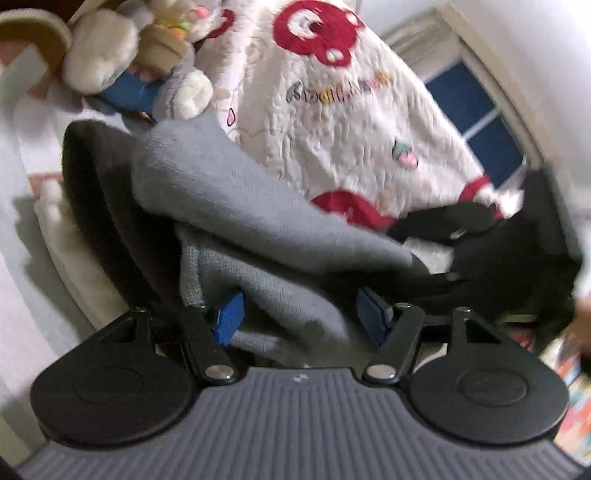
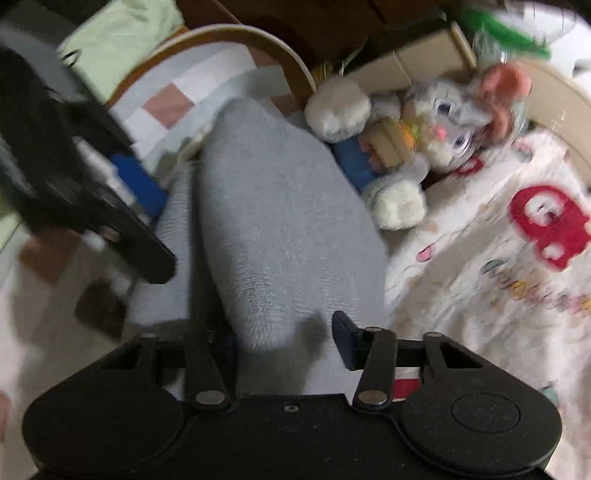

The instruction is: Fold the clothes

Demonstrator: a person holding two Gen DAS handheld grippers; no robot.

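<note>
A light grey knitted garment (image 1: 236, 199) lies bunched on the bed, with a dark inner side showing at its left. My left gripper (image 1: 301, 317) is open, its blue pads wide apart with grey cloth lying between them. My right gripper (image 2: 284, 332) is open too, and the grey garment (image 2: 280, 206) runs forward from between its fingers. The right gripper also shows in the left wrist view (image 1: 461, 229) at the garment's right end. The left gripper shows in the right wrist view (image 2: 122, 221) at the garment's left side.
A white quilt with red prints (image 1: 351, 122) covers the bed to the right. A plush rabbit (image 2: 424, 136) lies at the head of the bed by a cardboard box (image 2: 406, 62). A checked pillow (image 2: 184, 92) and curved wooden headboard (image 2: 236, 31) lie beyond.
</note>
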